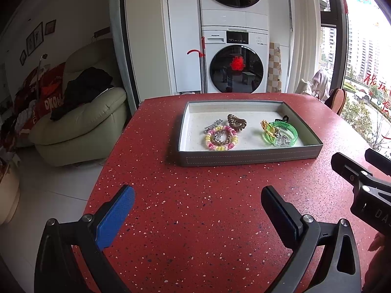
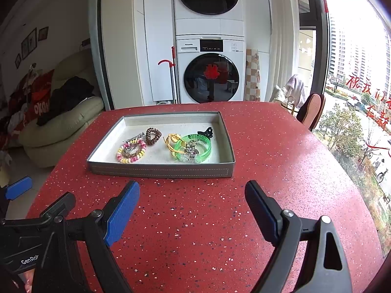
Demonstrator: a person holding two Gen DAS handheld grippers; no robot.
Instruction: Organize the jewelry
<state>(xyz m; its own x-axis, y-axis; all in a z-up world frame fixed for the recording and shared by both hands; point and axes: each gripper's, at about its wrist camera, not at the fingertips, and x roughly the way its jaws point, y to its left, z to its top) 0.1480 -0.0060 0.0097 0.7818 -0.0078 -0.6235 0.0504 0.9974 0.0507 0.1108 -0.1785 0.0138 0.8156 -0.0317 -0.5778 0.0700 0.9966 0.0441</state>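
A grey tray (image 1: 244, 157) with a white lining sits on the red speckled table (image 1: 195, 219); it also shows in the right wrist view (image 2: 158, 171). In it lie a pink and yellow coil hair tie (image 1: 221, 138) (image 2: 131, 154), a brown coil tie (image 1: 236, 121) (image 2: 153, 135), a silver clip (image 1: 213, 125), a yellow cord (image 1: 266, 126) (image 2: 172, 139) and a green bangle (image 1: 283, 133) (image 2: 195, 147). My left gripper (image 1: 198, 205) is open and empty, short of the tray. My right gripper (image 2: 191, 202) is open and empty, short of the tray.
A beige sofa (image 1: 80, 122) with clothes stands left of the table. Stacked washing machines (image 1: 234, 48) stand behind it. A chair (image 2: 311, 112) and a window are at the right. The right gripper's body (image 1: 366, 183) shows at the left view's right edge.
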